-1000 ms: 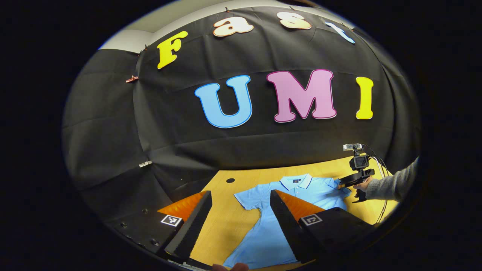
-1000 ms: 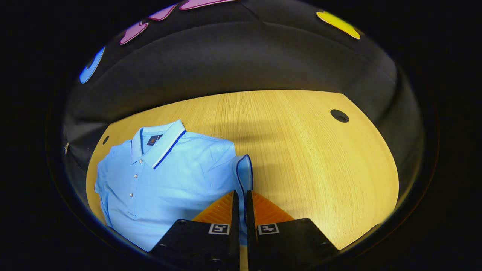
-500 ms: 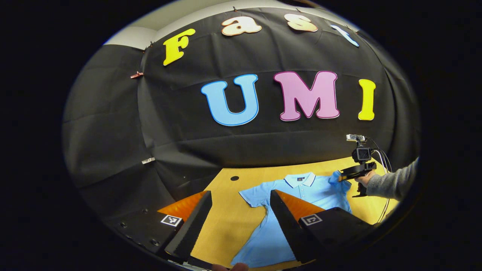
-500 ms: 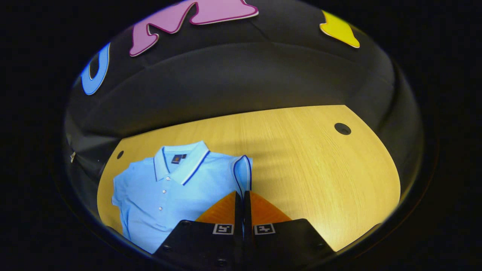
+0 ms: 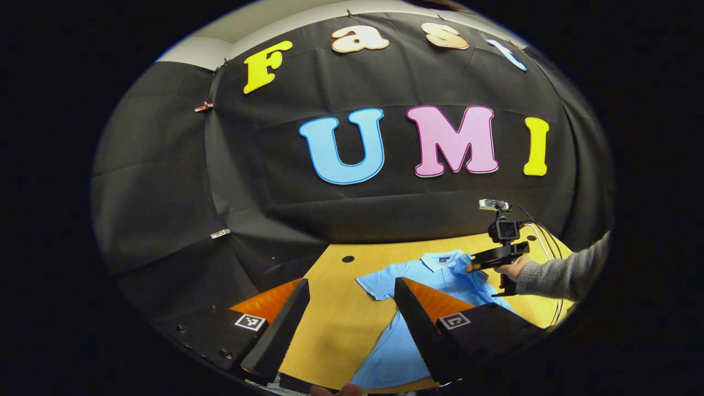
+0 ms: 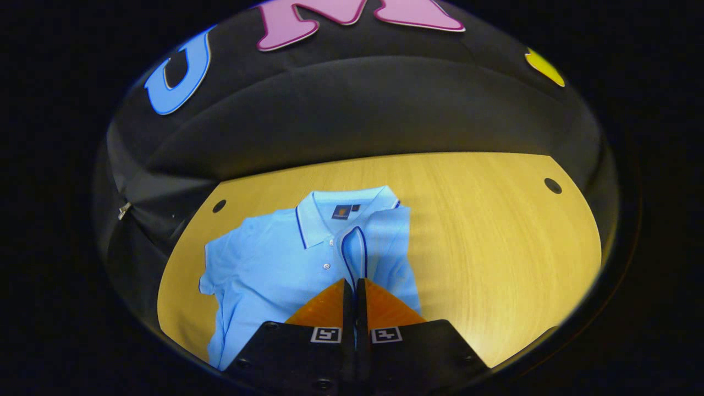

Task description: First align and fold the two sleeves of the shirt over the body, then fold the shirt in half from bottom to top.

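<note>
Since earlier frame, my right tool (image 6: pixel 352 286) carries pinched sleeve (image 6: pixel 355 250) inward, now over shirt (image 6: pixel 275 269) chest. Shirt lies mid-bench (image 6: pixel 495 264). Left tool (image 5: pixel 352 308) open, idle. Other sleeve (image 5: pixel 374 285), bottom fold remain.

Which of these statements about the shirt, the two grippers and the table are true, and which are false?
1. The right gripper is shut on a sleeve. True.
2. The left gripper is holding the other sleeve. False: it is open and holds nothing.
3. The shirt is red. False: it is light blue.
4. The shirt lies on a wooden table. True.
5. The other sleeve is spread out flat. True.
</note>
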Demonstrator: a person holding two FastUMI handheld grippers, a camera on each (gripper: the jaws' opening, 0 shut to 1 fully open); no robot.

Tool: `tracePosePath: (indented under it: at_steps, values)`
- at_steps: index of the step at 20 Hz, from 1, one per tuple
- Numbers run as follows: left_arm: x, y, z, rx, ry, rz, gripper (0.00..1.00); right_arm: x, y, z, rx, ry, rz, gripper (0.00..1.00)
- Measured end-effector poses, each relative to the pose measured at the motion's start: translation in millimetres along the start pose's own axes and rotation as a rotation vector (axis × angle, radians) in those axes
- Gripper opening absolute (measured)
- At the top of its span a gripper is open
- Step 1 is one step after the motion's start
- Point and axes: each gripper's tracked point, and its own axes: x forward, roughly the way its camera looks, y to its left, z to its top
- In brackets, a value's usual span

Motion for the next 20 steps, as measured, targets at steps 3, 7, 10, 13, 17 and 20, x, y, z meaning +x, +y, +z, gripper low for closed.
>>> tracePosePath:
  at_steps: [3,7,10,13,17,20]
  values:
    - [-1.1,7.3,-7.6,-0.003,0.017,0.011,0.99,12.1,12.8,-18.6,-0.04,0.037,0.001,0.05]
    - [-1.4,15.6,-12.7,-0.015,0.028,0.026,0.99,15.9,13.3,-26.9,-0.053,0.059,-0.026,0.05]
    - [1.6,18.5,-14.1,-0.023,0.03,0.028,0.98,16.1,19.4,-31.4,-0.039,0.075,-0.008,0.15]
    - [6.4,18.4,-16.3,-0.031,0.031,0.023,0.99,13.9,24.4,-33.6,-0.022,0.075,0.009,0.32]
    - [14.1,18.6,-17.2,-0.038,0.034,0.015,0.98,10.9,29.3,-35.2,0.006,0.066,0.023,0.6]
    - [14.2,18.6,-16.4,-0.038,0.032,0.01,0.99,10.1,36.5,-35.3,-0.009,0.054,0.043,0.77]
